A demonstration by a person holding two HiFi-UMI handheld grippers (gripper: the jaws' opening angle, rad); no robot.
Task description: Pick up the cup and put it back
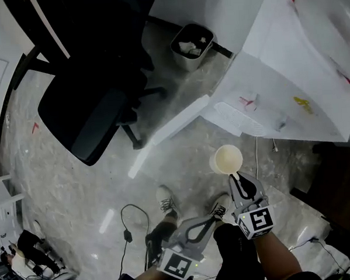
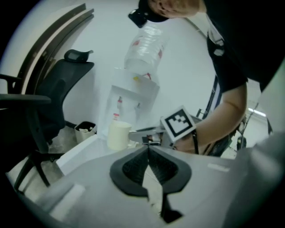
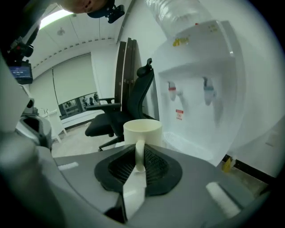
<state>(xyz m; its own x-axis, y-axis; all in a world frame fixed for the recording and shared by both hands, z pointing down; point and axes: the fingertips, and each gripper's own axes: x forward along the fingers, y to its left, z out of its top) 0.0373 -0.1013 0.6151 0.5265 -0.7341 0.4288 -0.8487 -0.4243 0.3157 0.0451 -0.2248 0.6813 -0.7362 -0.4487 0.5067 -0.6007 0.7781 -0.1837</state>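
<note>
Right tongs [image 1: 236, 178] sit closest below the head camera, their jaws pinched onto the handle [image 3: 139, 155] of the cup [image 1: 226, 159]. Through their own camera I see that pale handle clamped upright between the black ribbed pads, with the cup's body just past the tips. The cup is cream-coloured, upright with its mouth up, and from above it looks empty. It hangs in the air over the grey floor [image 1: 182, 165], in front of the white water dispenser [image 1: 288, 60] and near its drip tray [image 1: 238, 118], touching neither.

Left tongs [image 1: 213, 220] are lower and to the left of the right pair, above my shoes [image 1: 165, 198]. Their own view shows the jaws closed tip to tip with nothing caught between them. In that view I can see the cup beyond the tips, carried by the other pair.

Further out, a black office chair [image 1: 91, 106] stands on the floor to the left. A dark waste bin [image 1: 192, 45] with crumpled paper inside stands beside the dispenser. A thin black cable [image 1: 129, 224] loops across the floor near my feet.
</note>
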